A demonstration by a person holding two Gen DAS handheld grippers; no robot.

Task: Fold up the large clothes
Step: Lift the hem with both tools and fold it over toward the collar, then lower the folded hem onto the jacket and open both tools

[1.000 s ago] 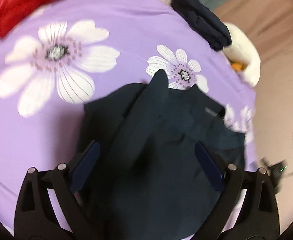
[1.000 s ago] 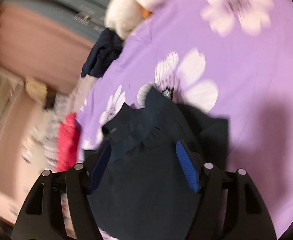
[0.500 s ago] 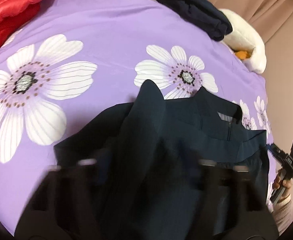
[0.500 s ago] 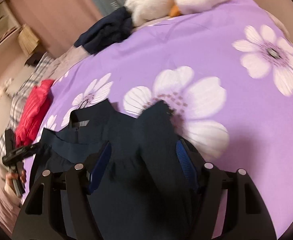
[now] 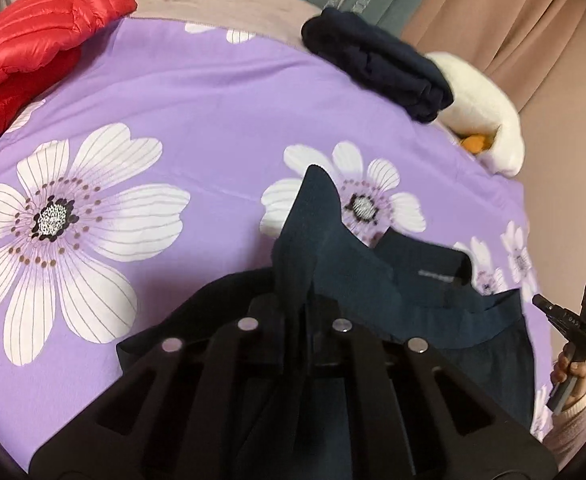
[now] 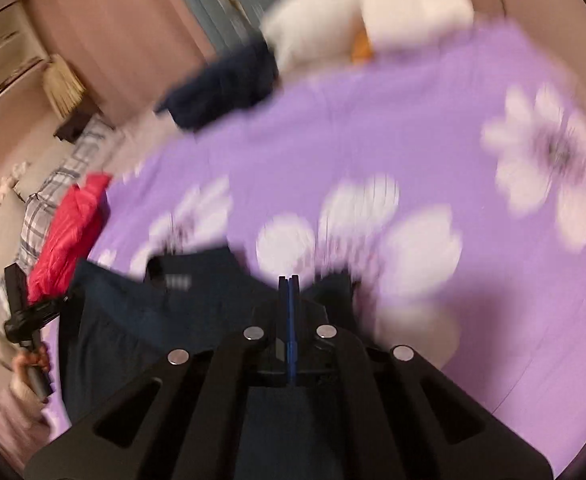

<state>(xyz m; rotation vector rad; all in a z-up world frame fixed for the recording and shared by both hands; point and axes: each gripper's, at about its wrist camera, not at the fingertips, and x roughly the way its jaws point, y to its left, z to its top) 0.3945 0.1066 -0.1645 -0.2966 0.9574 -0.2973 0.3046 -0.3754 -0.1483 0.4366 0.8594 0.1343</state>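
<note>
A dark navy garment (image 5: pixel 405 288) lies at the near edge of a bed, on a purple bedspread (image 5: pixel 213 92) printed with large white flowers. Its waistband with a small label faces the far side.

The left hand-held gripper (image 5: pixel 297 312) has just been closing, and its jaws are now pinched on a fold of the navy garment; a peak of cloth stands up beyond the fingertips, over a flower. The right hand-held gripper (image 6: pixel 289 292) has also just been closing. Its blue pads (image 6: pixel 289 320) meet at the garment's far edge with almost no gap. That view is blurred, so whether cloth is caught between them cannot be told.

From the left wrist view, the right hand-held gripper shows at the right edge of the bed, held in a hand (image 5: pixel 569 368) with a pale sleeve cuff.

On the far side of the bed lie a folded dark bundle of clothes (image 5: pixel 377 64) and, just beside it on the right, a white plush toy (image 5: pixel 481 100) with an orange patch. A red puffer jacket (image 5: pixel 25 36) sits at the far left corner. Pinkish curtains (image 5: pixel 505 12) hang behind the bed.
</note>
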